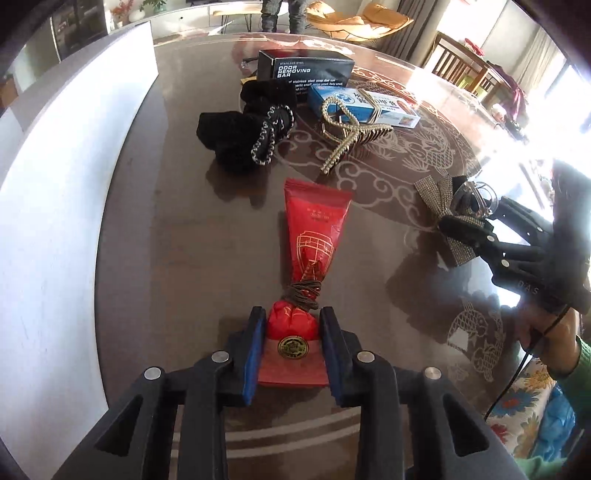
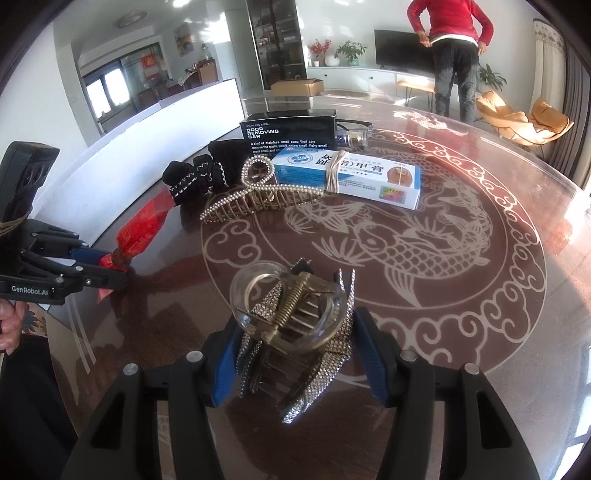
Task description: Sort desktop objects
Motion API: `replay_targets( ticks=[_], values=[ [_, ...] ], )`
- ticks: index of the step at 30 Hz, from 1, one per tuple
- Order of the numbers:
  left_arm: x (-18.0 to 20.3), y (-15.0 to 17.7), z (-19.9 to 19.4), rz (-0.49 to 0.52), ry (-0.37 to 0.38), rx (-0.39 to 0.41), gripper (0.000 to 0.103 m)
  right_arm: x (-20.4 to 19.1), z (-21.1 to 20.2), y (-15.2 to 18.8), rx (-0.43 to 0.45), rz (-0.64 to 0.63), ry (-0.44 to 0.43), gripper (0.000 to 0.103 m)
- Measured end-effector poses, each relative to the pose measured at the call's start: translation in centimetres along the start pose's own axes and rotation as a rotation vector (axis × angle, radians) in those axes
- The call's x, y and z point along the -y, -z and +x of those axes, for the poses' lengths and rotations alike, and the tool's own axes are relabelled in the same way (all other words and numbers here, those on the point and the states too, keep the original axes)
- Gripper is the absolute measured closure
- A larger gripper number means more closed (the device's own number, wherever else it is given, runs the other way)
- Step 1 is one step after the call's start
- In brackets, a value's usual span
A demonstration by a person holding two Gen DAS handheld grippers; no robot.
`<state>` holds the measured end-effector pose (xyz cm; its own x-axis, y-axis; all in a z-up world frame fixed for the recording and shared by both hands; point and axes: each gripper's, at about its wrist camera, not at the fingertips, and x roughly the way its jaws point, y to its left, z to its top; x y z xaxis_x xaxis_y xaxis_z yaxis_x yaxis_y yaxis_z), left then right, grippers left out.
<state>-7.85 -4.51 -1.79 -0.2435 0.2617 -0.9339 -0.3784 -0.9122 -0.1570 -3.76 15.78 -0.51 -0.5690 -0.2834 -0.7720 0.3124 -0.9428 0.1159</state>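
— Sunlight is glaring off the round glass-topped table point(image 2: 480, 295), with its carp and cloud pattern, and a person in a red top point(image 2: 452, 22) is standing far back by the television. What is lying at the left?

— At the left, in the right wrist view, the left gripper point(image 2: 107, 271) is clamping the tied end of a red pouch point(image 1: 314, 236); its blue pads point(image 1: 255, 354) are pressing both sides of the bunched part just below the brown band, and the pouch is lying flat on the glass.

— And past it?

— A black fuzzy hair tie point(image 2: 199, 173) is sitting beside a pearl claw clip point(image 2: 255, 195), which is touching a blue and white carton point(image 2: 351, 177). A black box point(image 2: 288, 129) is standing just behind them.

— The right side?

— The right gripper point(image 2: 295, 354) is closing on a clear claw clip with a rhinestone bow point(image 2: 295, 325), near the table's front edge, pads touching the bow's sides.
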Motion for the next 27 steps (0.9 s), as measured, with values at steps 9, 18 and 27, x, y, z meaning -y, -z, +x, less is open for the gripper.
replay_targets(
  ticks=[9,18,27],
  values=[
    [2.2,0.4,1.4,0.075,-0.146,0.001,0.007,0.0,0.3,-0.1,-0.02,-0.01,-0.032,0.015],
    [2.4,1.4,1.3,0.089,-0.132,0.052,0.0,-0.7,1.0,-0.2,-0.057,-0.04,0.005,0.001],
    [1.9,2.7,0.7,0.073,-0.138,0.135,0.0,-1.9,1.7,-0.1,-0.09,-0.104,0.08,0.0]
  ],
)
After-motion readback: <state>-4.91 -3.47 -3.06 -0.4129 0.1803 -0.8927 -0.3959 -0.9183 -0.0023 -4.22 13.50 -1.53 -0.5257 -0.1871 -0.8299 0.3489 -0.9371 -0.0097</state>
